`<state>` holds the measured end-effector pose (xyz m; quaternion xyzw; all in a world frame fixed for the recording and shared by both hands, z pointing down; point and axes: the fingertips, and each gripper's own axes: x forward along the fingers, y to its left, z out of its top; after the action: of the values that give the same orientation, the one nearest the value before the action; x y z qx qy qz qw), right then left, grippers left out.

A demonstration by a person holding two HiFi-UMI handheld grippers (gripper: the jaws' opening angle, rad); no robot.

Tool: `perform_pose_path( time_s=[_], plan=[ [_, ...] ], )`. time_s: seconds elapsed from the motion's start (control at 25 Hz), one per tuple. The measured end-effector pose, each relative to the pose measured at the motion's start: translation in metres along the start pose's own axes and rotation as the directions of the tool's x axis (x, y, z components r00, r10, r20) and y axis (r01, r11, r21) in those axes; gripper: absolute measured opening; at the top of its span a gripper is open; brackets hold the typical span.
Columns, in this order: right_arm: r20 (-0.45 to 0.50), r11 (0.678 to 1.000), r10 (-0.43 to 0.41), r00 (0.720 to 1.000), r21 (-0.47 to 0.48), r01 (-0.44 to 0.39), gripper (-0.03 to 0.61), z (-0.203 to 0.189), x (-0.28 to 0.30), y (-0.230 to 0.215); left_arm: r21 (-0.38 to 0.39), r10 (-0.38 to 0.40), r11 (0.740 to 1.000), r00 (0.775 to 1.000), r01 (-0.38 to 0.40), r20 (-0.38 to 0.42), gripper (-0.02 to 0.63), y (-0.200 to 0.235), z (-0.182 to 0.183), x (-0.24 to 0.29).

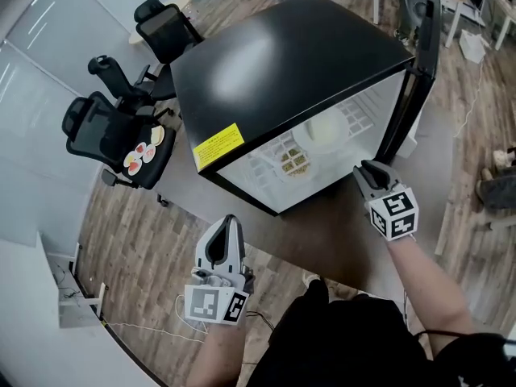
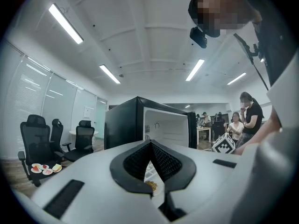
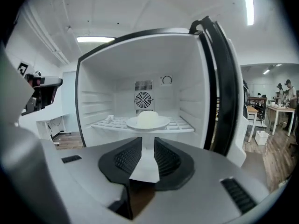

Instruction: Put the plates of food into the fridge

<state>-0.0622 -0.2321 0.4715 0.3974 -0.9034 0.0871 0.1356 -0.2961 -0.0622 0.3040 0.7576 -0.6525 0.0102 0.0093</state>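
A black mini fridge [image 1: 282,63] stands with its door [image 1: 419,71] swung open to the right. On its white wire shelf sit a plate of white food [image 1: 326,131] and, nearer the front, a plate of brownish food [image 1: 296,162]. My right gripper [image 1: 367,172] hovers at the fridge's opening, open and holding nothing; in the right gripper view the white-food plate [image 3: 147,120] lies straight ahead of the right gripper [image 3: 148,141]. My left gripper [image 1: 231,222] is shut and holds nothing, a little in front of the fridge's left corner. More small plates of food [image 1: 141,156] rest on an office chair seat.
Black office chairs [image 1: 105,127] stand left of the fridge, near a small round table [image 1: 173,6]. The fridge [image 2: 124,125] and the chair with plates [image 2: 46,168] show in the left gripper view, with people at desks [image 2: 243,120] beyond. A white cable [image 1: 121,325] crosses the wooden floor.
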Motion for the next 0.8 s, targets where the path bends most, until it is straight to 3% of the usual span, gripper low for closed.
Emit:
perform_pose_path(
  time_s=[0.44, 0.8],
  plan=[
    [0.091, 0.999, -0.045, 0.995, 0.033, 0.042, 0.089, 0.023, -0.102, -0.049, 0.006, -0.044, 0.999, 0.999, 0.044, 0.022, 0.003, -0.088, 0.005, -0.003],
    [0.134, 0.999, -0.035, 0.99, -0.009, 0.036, 0.078, 0.036, -0.16, -0.063, -0.011, -0.091, 0.996, 0.996, 0.091, 0.006, 0.003, -0.141, -0.009, -0.003]
  ],
)
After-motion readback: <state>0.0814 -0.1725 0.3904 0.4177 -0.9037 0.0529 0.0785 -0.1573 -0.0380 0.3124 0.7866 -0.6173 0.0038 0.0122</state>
